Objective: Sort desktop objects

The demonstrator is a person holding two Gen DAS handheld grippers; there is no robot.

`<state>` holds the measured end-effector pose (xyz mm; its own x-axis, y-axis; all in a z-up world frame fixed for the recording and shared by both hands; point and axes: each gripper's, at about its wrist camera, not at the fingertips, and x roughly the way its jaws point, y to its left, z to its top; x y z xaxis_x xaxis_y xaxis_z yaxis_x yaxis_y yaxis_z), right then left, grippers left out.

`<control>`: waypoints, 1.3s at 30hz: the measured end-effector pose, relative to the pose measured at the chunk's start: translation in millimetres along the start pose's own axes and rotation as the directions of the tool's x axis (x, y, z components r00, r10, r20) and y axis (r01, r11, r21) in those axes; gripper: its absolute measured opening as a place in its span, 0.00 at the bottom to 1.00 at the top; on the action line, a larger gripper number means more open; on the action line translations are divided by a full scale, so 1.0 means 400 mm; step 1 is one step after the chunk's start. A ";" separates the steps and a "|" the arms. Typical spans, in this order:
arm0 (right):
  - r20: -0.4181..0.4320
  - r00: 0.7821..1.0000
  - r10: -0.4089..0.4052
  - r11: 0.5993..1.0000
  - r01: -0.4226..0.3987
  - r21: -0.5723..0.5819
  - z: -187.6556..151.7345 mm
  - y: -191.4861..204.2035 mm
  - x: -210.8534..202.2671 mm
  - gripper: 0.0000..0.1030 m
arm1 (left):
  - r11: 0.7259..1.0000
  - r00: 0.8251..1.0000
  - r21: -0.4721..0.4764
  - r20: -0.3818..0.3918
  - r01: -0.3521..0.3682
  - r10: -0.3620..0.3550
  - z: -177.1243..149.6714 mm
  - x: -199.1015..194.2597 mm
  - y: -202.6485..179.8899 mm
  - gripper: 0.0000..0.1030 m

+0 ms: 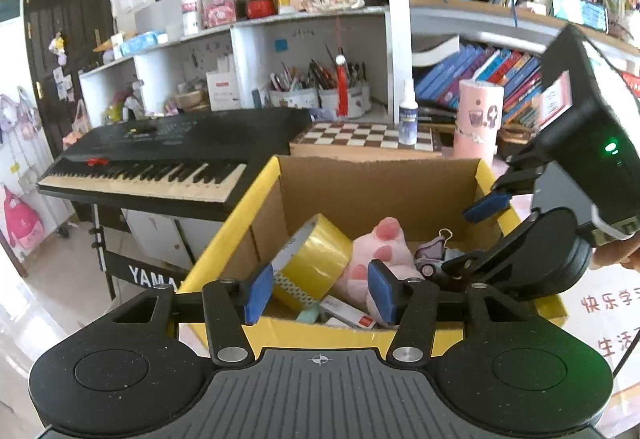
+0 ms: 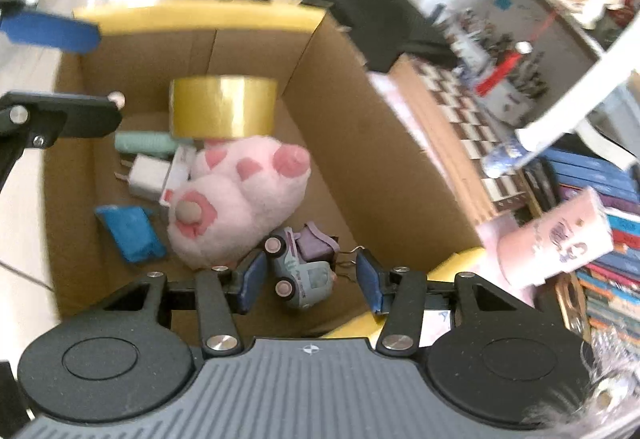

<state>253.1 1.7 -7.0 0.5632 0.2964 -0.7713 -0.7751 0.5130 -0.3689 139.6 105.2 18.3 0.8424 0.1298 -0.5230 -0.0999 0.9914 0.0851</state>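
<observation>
Although nothing sat between your fingers at this moment, the toy car (image 2: 301, 271) lying just ahead of your right gripper (image 2: 308, 281) looked the likeliest thing to handle, and I judged it light, rigid and a little slick, a hard plastic shell that would roll on its wheels if nudged. You would have done best to take it across the body, between the wheels, not by the thin wire clip at its 3 o'clock side. It was pale blue-grey with a lilac top and pinkish wheel hubs, tipped on its side on the floor of the cardboard box (image 2: 328, 111), touching or almost touching the pink plush paw (image 2: 240, 195) at its 10 o'clock. That paw looked soft and squashy, safe to pinch anywhere. At 12 o'clock from the paw stood the yellow tape roll (image 2: 223, 107) on its edge, stiff and smooth, best gripped through its wall. A white charger (image 2: 146, 177) and a blue packet (image 2: 130, 233) lay toward 9 o'clock. Your right claw stood wide and empty. Your left gripper (image 1: 320, 289) was likewise spread wide with nothing in it, hovering over the box's near yellow rim (image 1: 320, 335), with the tape and the paw seen beyond its pads.
</observation>
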 end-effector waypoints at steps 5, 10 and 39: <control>0.086 0.995 -0.058 0.989 0.046 0.139 -0.031 0.010 -0.094 0.47 | 1.000 0.999 -0.007 0.038 0.013 -0.013 -0.018 -0.060 0.015 0.59; 0.151 0.978 -0.141 0.943 0.086 0.322 -0.074 0.031 -0.191 0.49 | 0.999 0.998 0.012 0.055 0.038 -0.039 -0.042 -0.108 0.027 0.60; -0.057 0.831 -0.553 0.454 0.358 0.816 -0.405 0.371 -0.537 0.71 | 0.980 0.978 0.076 0.091 0.183 -0.189 -0.196 -0.334 -0.008 0.79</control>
<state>-29.4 -116.4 19.8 0.8805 -0.0835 -0.4666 0.0837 0.9963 -0.0205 -14.3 86.3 21.4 0.8905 -0.0624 -0.4507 0.0964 0.9939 0.0528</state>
